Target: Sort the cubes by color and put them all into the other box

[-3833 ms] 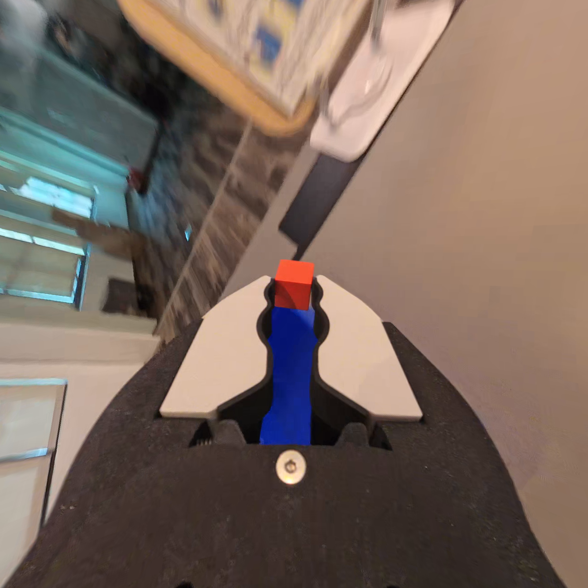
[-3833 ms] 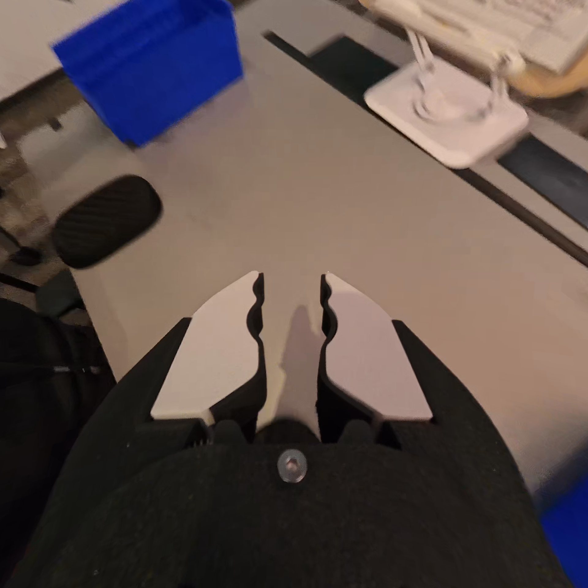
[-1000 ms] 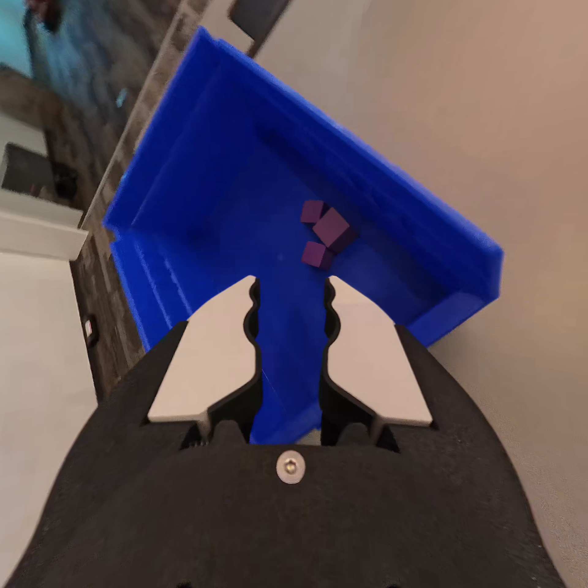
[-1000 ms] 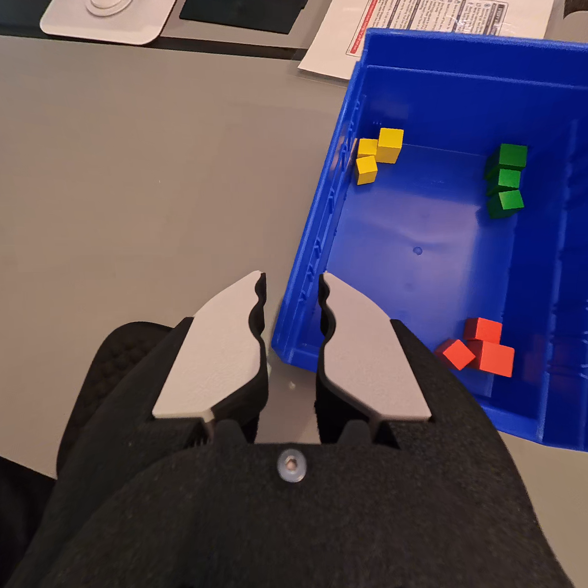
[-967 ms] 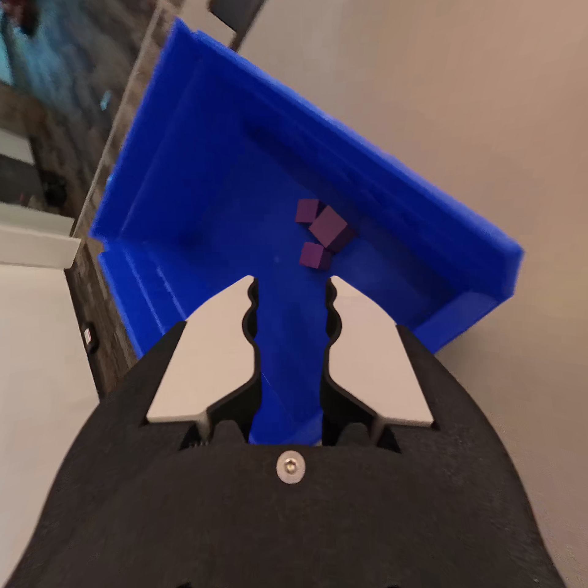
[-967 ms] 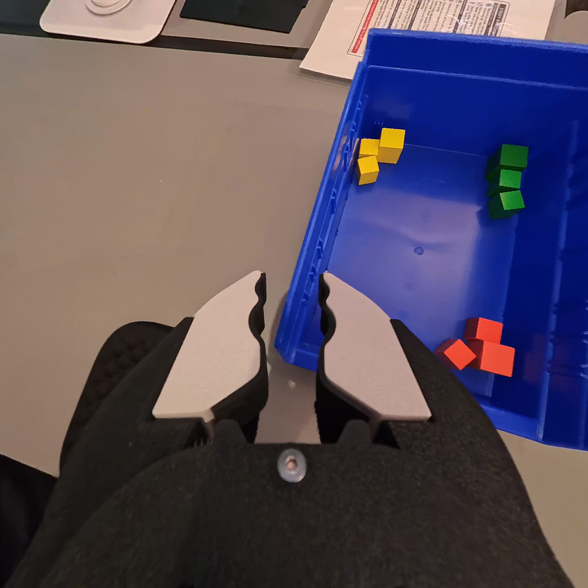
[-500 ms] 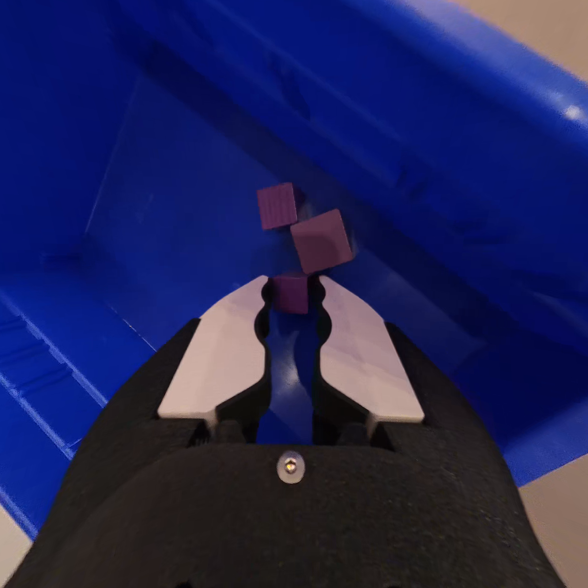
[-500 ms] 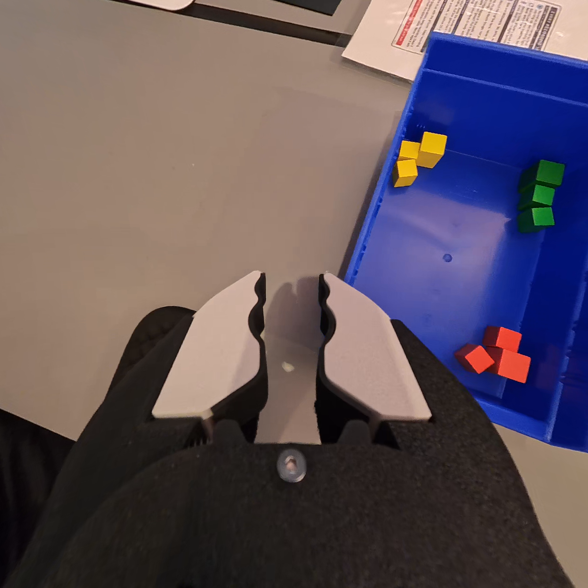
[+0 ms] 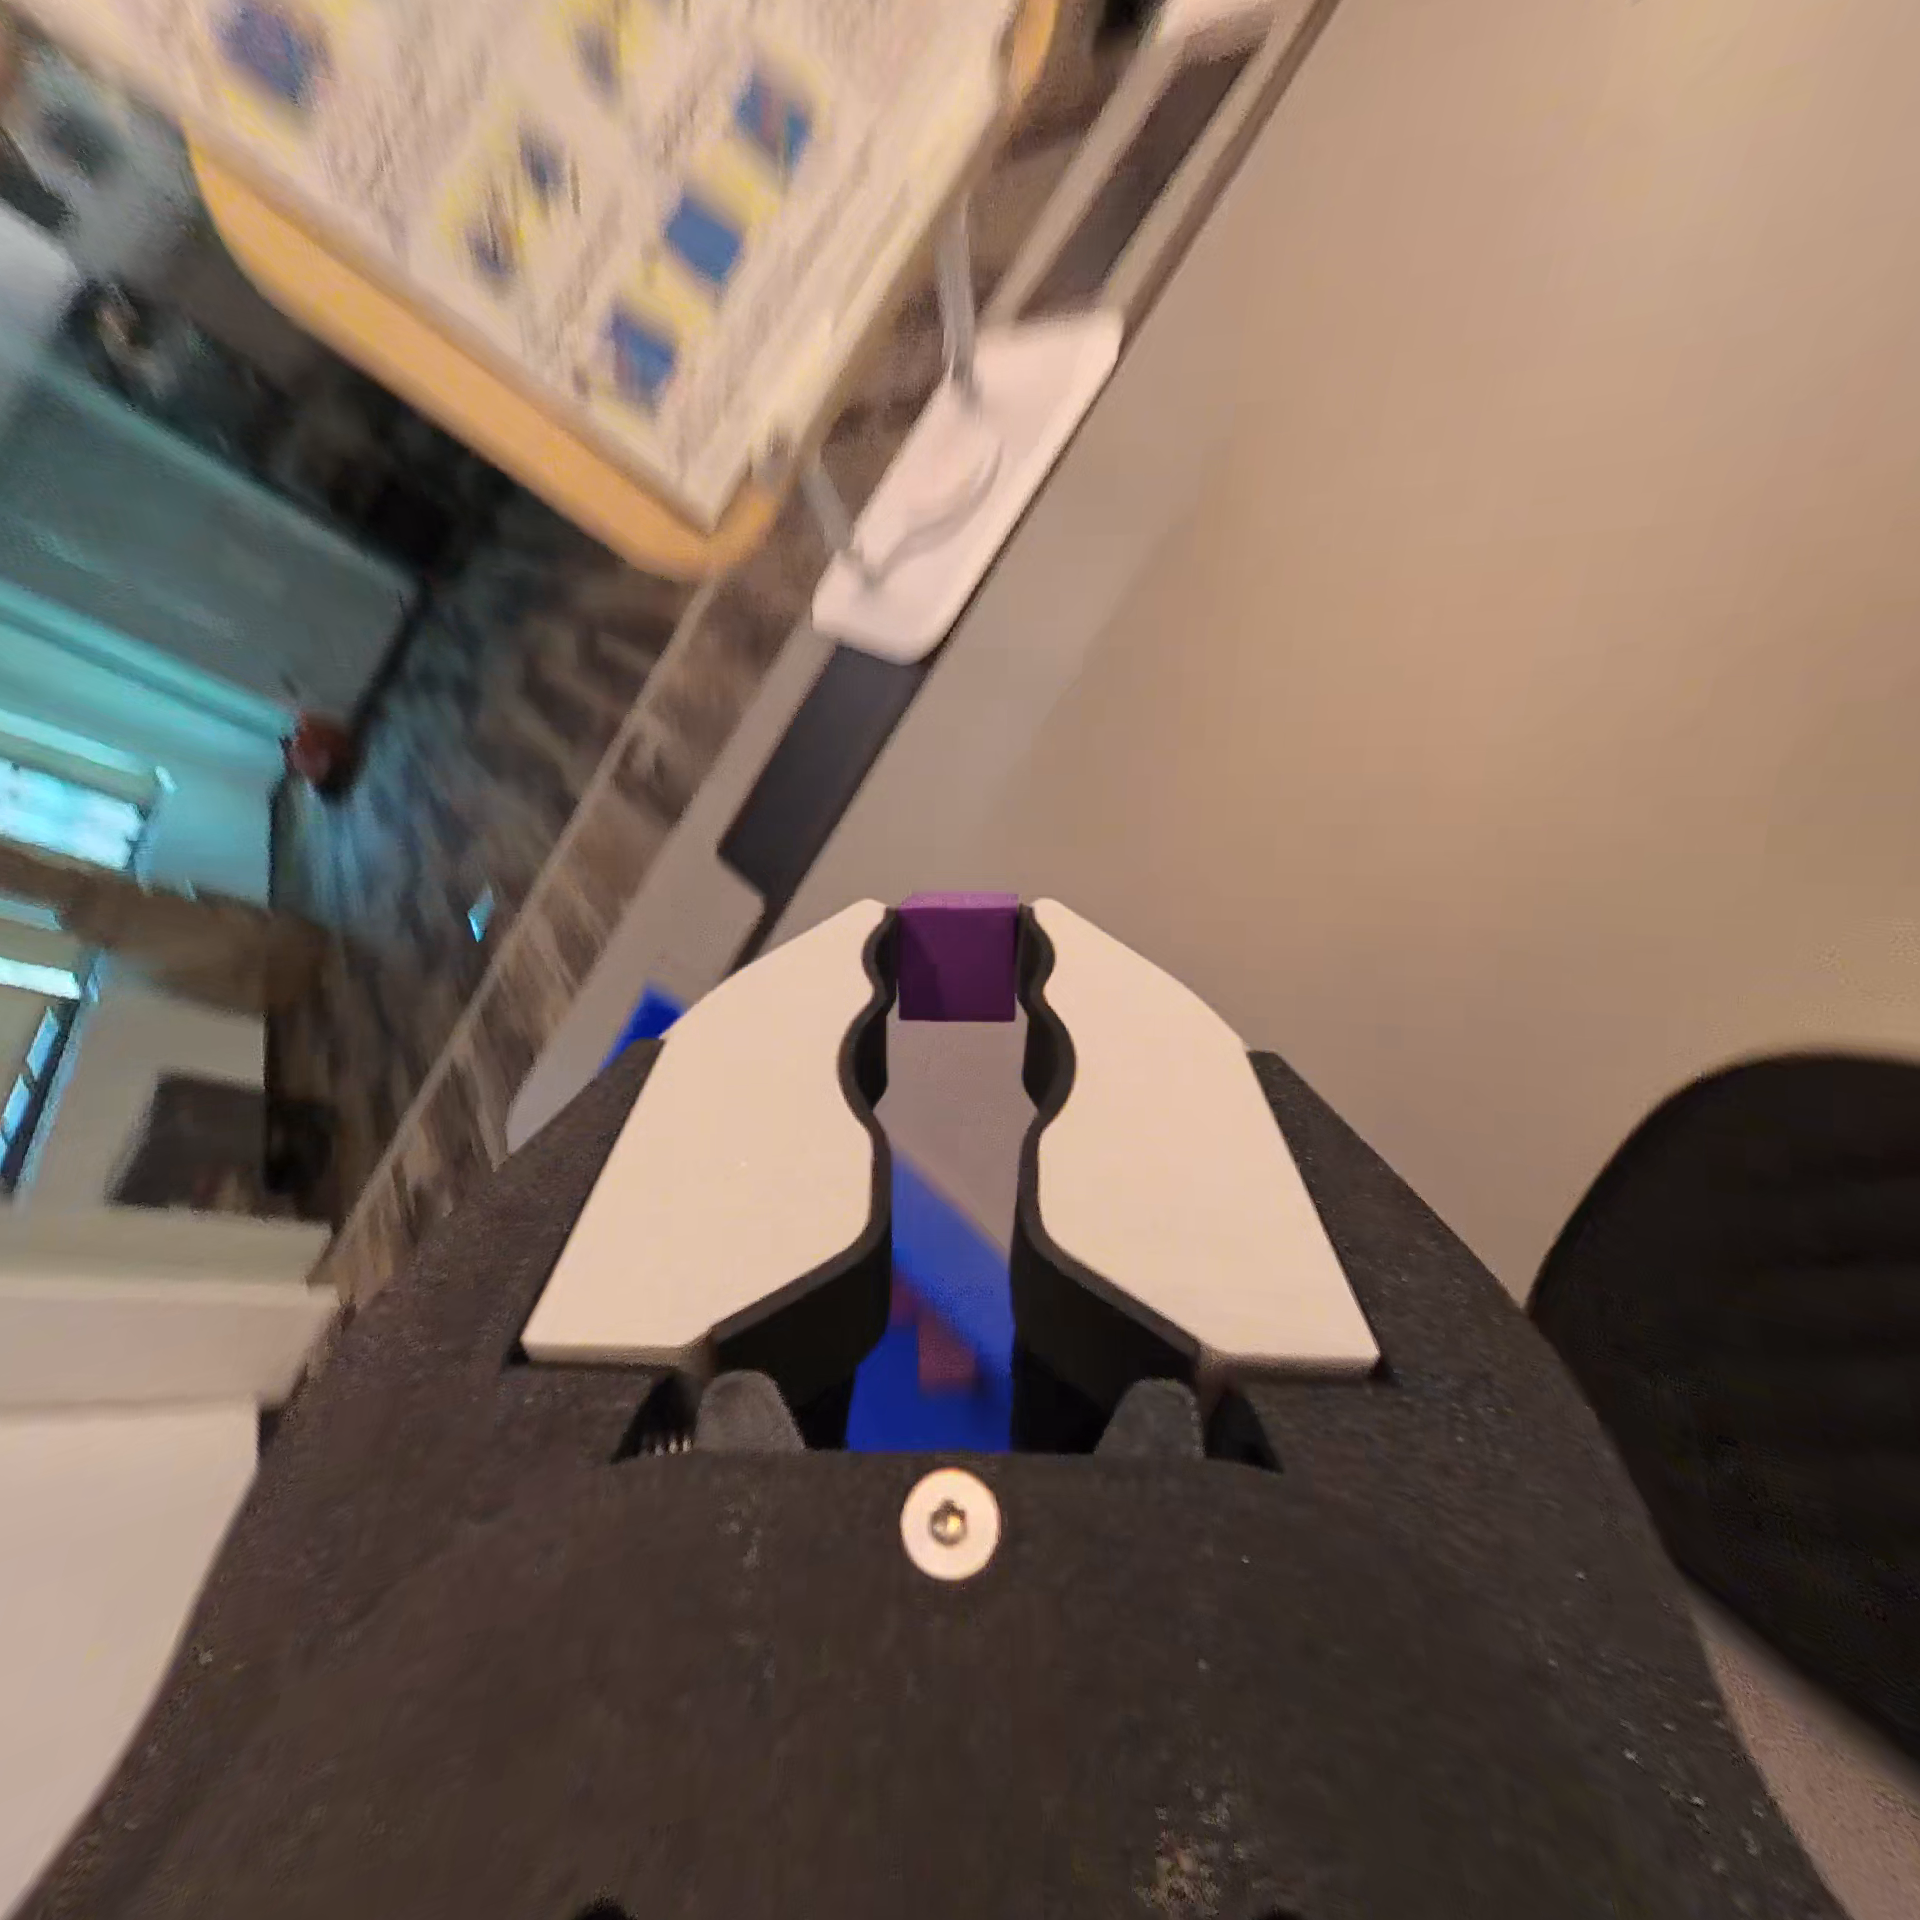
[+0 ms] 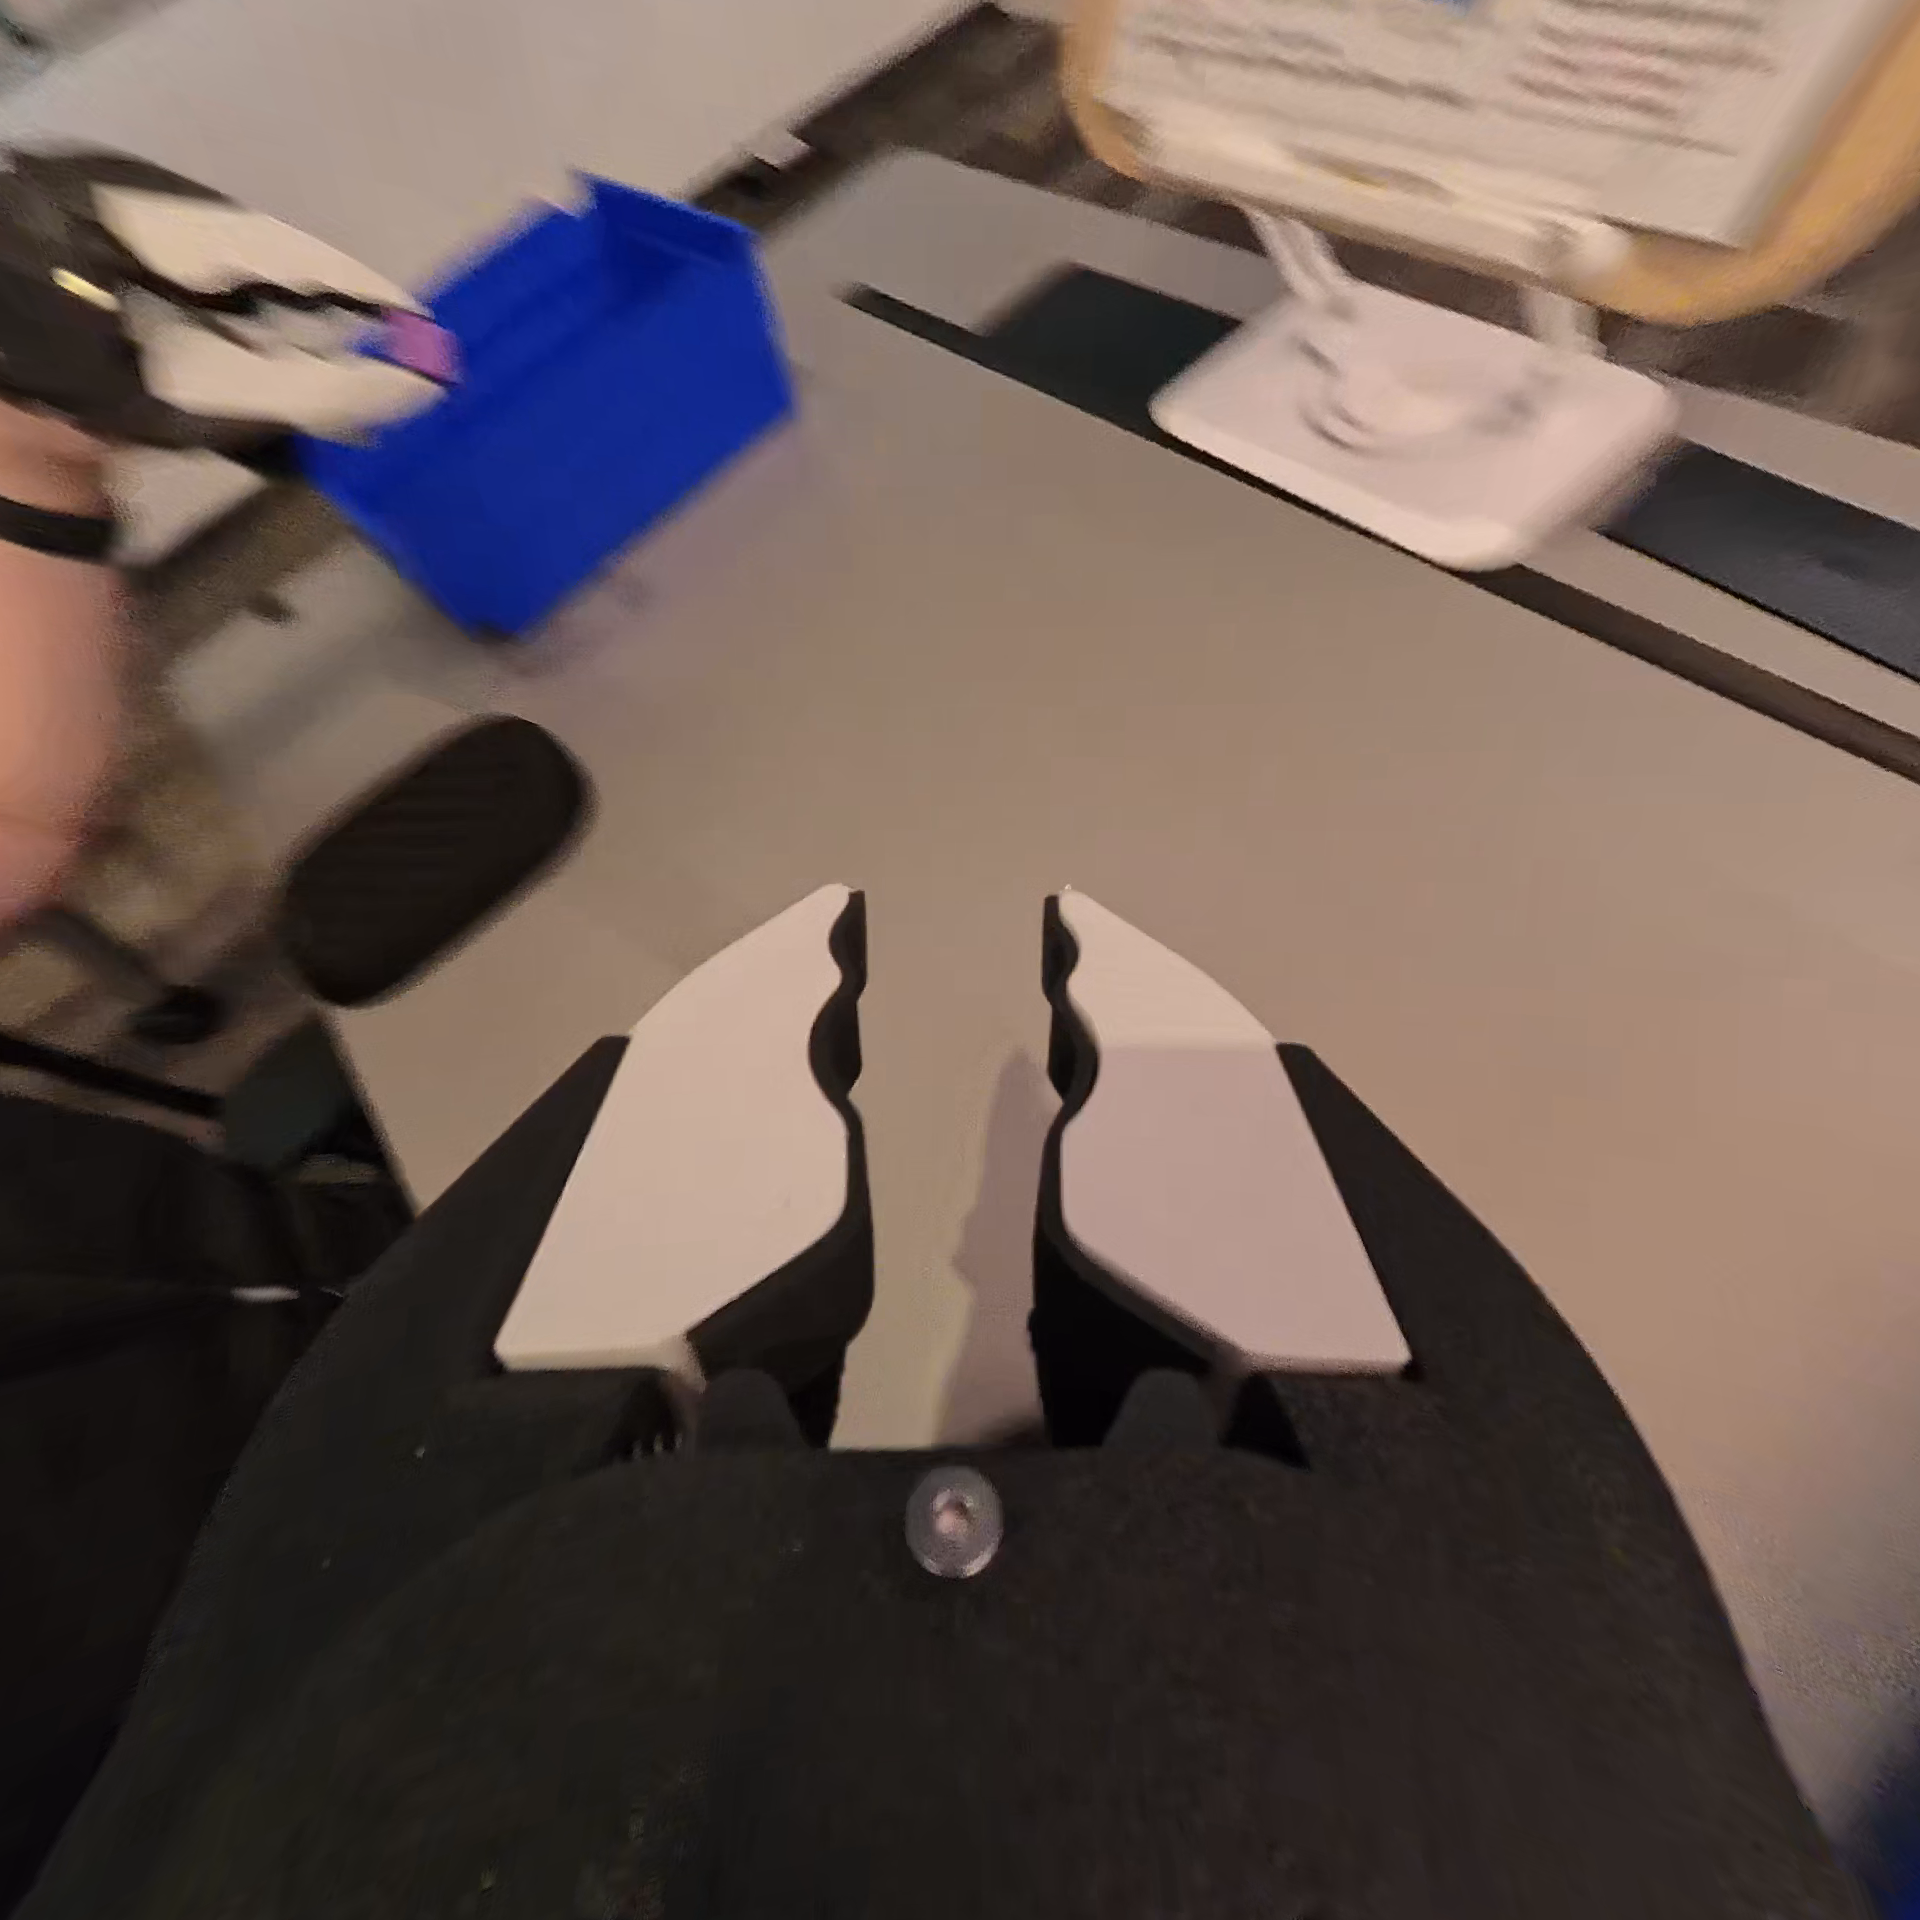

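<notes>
My left gripper (image 9: 956, 920) is shut on a purple cube (image 9: 954, 961) and holds it in the air above the grey table (image 9: 1455, 623). Below it, between the fingers, part of a blue box (image 9: 935, 1371) shows with a blurred purple cube (image 9: 943, 1361) inside. In the right wrist view the left gripper (image 10: 405, 348) with the purple cube (image 10: 421, 346) shows at the far left, above the blue box (image 10: 582, 416). My right gripper (image 10: 951, 920) is open and empty above the bare table (image 10: 1143, 727).
A white stand base (image 10: 1413, 436) holding a yellow-edged board (image 10: 1455, 125) sits at the table's back edge beside a dark slot (image 10: 1122, 332). A black chair armrest (image 10: 426, 862) lies left of the table. A dark rounded shape (image 9: 1745, 1330) is at right in the left wrist view.
My left gripper closed on a purple cube in the box and lifted it out. My right gripper swung left, away from the box of sorted cubes, and now faces the first box.
</notes>
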A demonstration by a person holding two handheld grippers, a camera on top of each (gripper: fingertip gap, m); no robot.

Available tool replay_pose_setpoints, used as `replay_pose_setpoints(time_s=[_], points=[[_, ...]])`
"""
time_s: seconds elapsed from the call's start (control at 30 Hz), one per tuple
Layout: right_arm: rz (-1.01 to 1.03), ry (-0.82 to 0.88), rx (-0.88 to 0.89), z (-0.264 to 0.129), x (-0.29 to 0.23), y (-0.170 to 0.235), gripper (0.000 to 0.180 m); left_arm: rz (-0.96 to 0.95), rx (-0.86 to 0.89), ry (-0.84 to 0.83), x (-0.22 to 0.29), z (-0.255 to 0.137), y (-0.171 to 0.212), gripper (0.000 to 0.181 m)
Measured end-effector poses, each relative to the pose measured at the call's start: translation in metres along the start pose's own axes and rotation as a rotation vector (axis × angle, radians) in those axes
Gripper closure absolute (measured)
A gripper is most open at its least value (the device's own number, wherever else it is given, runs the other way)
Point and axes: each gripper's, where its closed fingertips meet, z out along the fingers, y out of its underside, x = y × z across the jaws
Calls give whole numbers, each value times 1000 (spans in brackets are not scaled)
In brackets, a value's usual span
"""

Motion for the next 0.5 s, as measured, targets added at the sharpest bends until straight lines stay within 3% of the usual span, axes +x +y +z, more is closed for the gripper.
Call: replay_pose_setpoints(time_s=[0.13, 0.23, 0.5], points=[[-12, -241, 35, 48, -76, -34, 143, 47, 253, 109, 59, 17, -92, 160], [-39, -270, 27, 77, -103, -47, 142, 89, 343, 105, 86, 34, -136, 160], [78, -285, -23, 116, -103, -47, 138, 157, 402, 136, 120, 60, -188, 160]])
